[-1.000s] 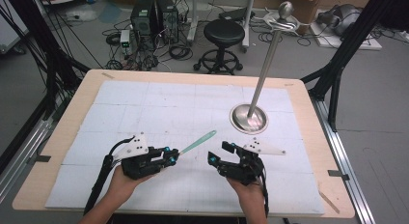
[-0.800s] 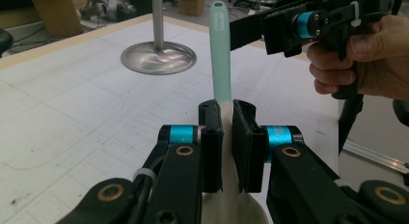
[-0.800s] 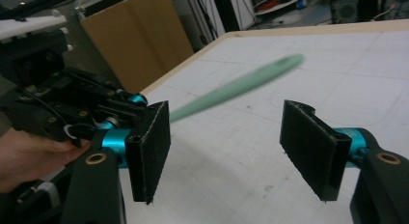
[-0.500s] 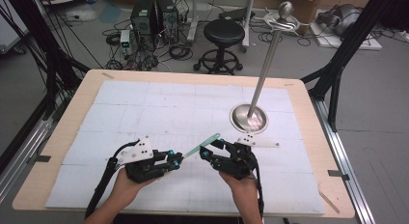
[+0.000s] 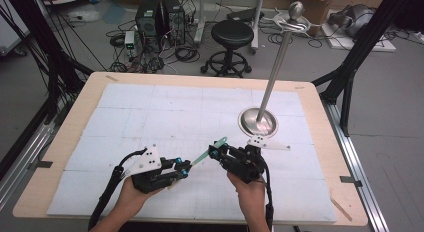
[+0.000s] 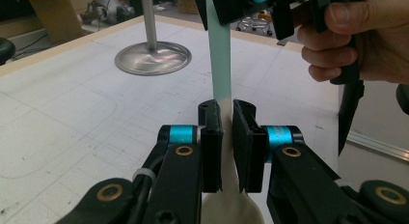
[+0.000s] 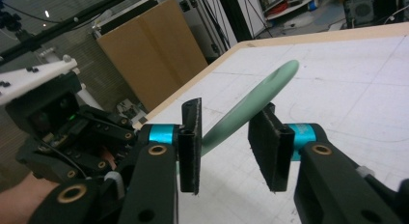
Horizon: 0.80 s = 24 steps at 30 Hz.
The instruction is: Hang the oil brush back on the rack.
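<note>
Now the right gripper (image 5: 218, 148) has closed in on the free end of the mint-green spatula (image 5: 205, 153), ready for a handover.

Over the last second the right hand has swung from well apart to just beside the left gripper (image 5: 183, 168), so the spatula's pale green handle passes between the right jaws, which stand wide and do not yet press on it; in the right gripper view the handle (image 7: 251, 105) crosses the gap at a slant. The left jaws are narrow and clamp the spatula near its whitish blade end (image 6: 223, 137), holding it clear above the white table mat (image 5: 150, 112). Judging by this, the transfer is set up but not made: the right jaws must close before the left lets go. The steel stand base (image 5: 258, 121) sits near, beyond the right hand.
</note>
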Each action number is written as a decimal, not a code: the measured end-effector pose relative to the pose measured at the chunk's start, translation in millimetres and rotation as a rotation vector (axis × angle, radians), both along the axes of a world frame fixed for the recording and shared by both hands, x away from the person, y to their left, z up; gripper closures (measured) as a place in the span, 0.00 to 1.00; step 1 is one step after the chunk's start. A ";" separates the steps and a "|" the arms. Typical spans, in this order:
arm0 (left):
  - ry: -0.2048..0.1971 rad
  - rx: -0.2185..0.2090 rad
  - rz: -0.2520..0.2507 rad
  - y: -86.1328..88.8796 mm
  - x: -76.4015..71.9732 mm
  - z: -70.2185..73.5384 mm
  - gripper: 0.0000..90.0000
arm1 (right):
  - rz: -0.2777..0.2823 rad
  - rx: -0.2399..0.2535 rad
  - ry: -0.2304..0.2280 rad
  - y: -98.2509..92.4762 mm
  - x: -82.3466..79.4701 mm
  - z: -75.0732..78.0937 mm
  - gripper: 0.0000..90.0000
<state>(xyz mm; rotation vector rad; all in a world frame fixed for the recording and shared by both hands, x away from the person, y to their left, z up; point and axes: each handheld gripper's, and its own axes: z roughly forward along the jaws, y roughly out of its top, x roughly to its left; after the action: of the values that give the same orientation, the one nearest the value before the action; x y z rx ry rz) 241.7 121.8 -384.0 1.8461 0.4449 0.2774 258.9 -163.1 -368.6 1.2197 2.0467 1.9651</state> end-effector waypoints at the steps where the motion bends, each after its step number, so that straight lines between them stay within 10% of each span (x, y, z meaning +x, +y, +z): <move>1: 0.003 0.003 -0.001 -0.3 -0.5 0.0 0.91 | 0.007 0.011 0.003 0.3 0.0 0.4 0.77; 7: 0.008 -0.003 -0.008 -1.2 -0.3 -0.5 0.91 | 0.102 0.108 -0.012 3.1 -4.8 5.9 0.92; 16: 0.034 -0.051 -0.061 9.8 5.1 4.0 0.71 | 0.141 0.075 -0.075 -2.0 -8.1 15.1 0.92; 24: 0.077 -0.063 -0.170 9.6 7.3 2.3 0.63 | 0.284 0.033 -0.120 -2.2 -5.2 23.6 0.92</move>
<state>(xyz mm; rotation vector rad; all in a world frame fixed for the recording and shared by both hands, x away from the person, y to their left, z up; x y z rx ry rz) 249.0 131.5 -381.7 1.8244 0.3427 0.0763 253.8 -165.3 -345.0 0.8299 2.2372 2.1366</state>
